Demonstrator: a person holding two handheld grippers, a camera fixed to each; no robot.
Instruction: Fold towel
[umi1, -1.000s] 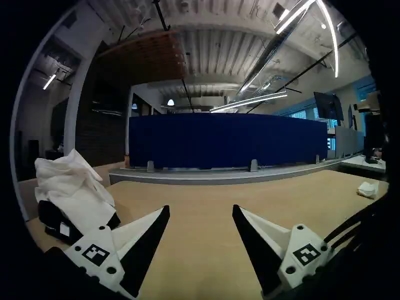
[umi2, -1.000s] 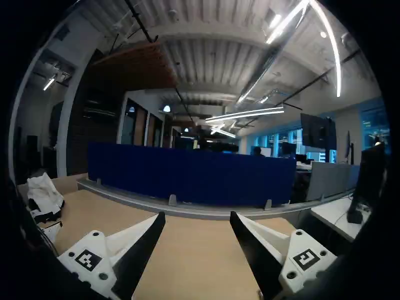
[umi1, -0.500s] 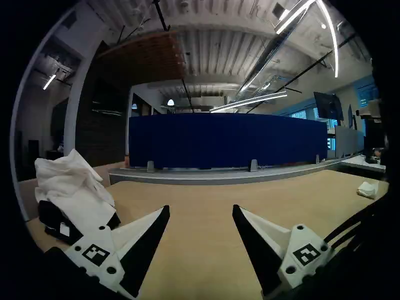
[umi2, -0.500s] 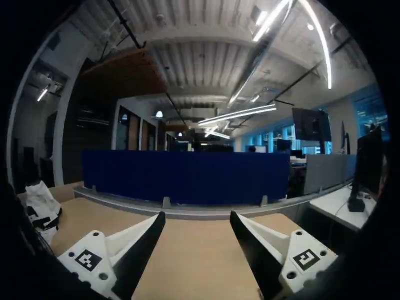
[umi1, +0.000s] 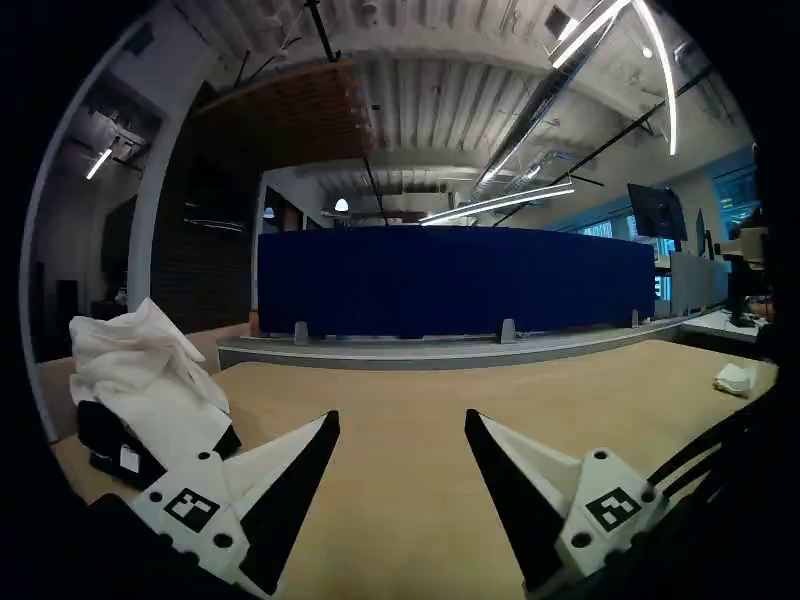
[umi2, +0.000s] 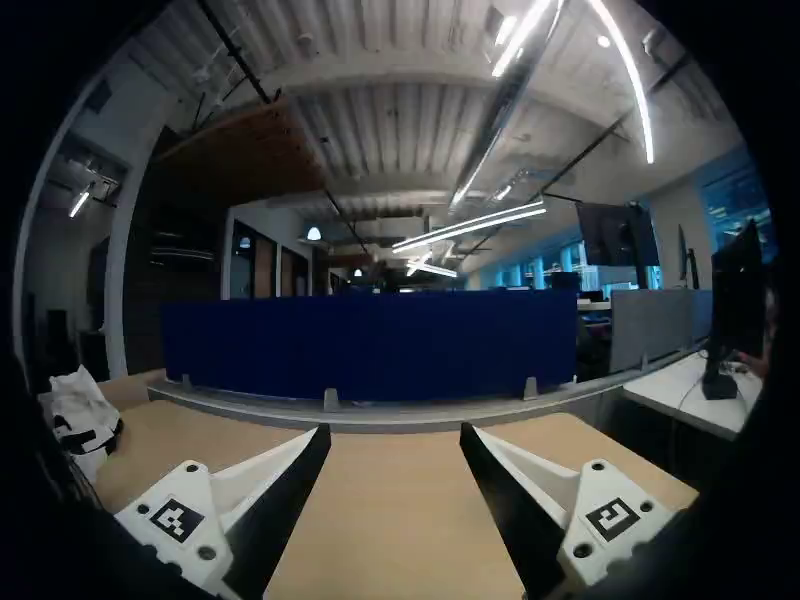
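Wooden table (umi1: 420, 400); towel (umi1: 140, 370) lies crumpled (fingers (umi1: 295, 470) apart).

Left tool (umi1: 400, 425) and right tool (umi2: 393, 437) gape, empty.

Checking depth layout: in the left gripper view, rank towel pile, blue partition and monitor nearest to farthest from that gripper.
1. Towel pile, low left, on the table.
2. Blue partition, centre, behind the table.
3. Monitor, upper right, beyond the partition.
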